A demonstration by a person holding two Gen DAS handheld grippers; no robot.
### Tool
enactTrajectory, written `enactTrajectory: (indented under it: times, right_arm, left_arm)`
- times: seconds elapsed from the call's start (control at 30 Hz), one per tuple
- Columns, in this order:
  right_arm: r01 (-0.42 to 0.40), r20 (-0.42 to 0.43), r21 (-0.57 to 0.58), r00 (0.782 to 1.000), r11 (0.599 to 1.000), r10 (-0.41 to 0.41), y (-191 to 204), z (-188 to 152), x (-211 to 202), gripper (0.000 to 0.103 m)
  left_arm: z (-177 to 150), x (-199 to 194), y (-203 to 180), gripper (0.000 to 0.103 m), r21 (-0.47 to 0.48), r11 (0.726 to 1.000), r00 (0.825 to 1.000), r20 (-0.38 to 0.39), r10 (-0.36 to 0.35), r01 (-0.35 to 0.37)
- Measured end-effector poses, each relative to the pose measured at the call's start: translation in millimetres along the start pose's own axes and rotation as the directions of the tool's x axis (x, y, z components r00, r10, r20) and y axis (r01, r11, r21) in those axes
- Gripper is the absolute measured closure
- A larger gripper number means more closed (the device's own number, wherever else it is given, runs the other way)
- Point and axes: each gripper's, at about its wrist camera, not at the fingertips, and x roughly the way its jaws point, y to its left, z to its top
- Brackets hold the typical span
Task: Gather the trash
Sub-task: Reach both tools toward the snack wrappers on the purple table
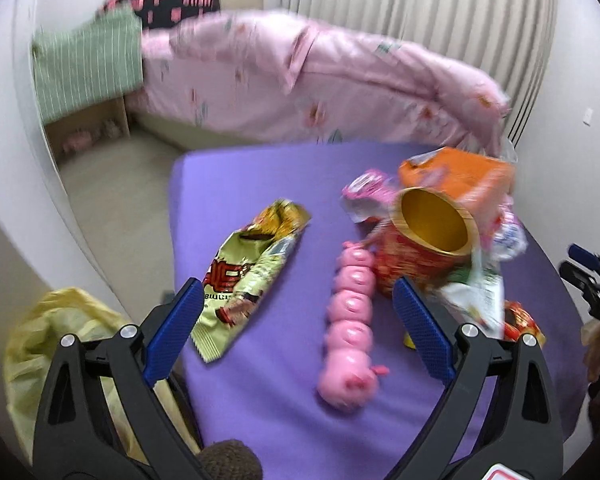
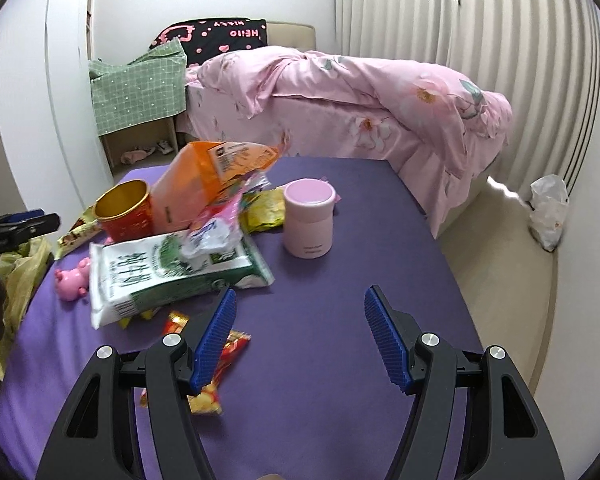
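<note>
My left gripper (image 1: 296, 292) is open above the purple table (image 1: 260, 420), with a yellow-green snack wrapper (image 1: 252, 276) at its left finger and a pink toy of linked pig heads (image 1: 350, 324) between the jaws. A red cup with a gold inside (image 1: 428, 240) lies beside an orange carton (image 1: 460, 176). My right gripper (image 2: 298, 300) is open over bare purple cloth. To its left lie a white-green bag (image 2: 164, 276), the red cup (image 2: 124, 212), the orange carton (image 2: 204, 184) and small red-yellow wrappers (image 2: 220, 364).
A pink lidded jar (image 2: 309, 220) stands mid-table. A yellow plastic bag (image 1: 56, 344) hangs off the table's left side. Beyond the table a bed with a pink quilt (image 2: 360, 92) runs along a curtain. A white bag (image 2: 548, 212) sits on the floor at right.
</note>
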Motion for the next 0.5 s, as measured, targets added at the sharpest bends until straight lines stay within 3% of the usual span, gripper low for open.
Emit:
enactTrajectory:
  times: [0.07,0.33,0.4,0.5]
  right_arm:
    - [0.002,-0.011,-0.004,1.000,1.000,-0.002,-2.4,2.4,6.7,0.040]
    - [-0.040,-0.064,-0.022,0.997,0.999,0.038,4.8,-5.7,20.0,0.040]
    - [-0.048,-0.075,-0.026,0.996,0.999,0.046,9.2,-9.0,21.5,0.040]
    - [-0.068,-0.092,-0.027,0.994,0.997,0.065,16.1,-14.1,23.0,0.040]
  left_arm:
    - [6.3,18.1,12.7,0.013,-0.020,1.000,0.999,-0.032,-0.006,0.006]
    - [14.6,56.6,30.0,0.032,-0.029,0.999,0.996,-0.080,0.029,-0.031]
    - [15.4,62.4,27.5,0.045,-0.014,0.999,0.995,-0.093,0.033,-0.034]
    - [13.2,66.0,31.0,0.046,-0.049,0.998,0.993,-0.116,0.024,-0.030]
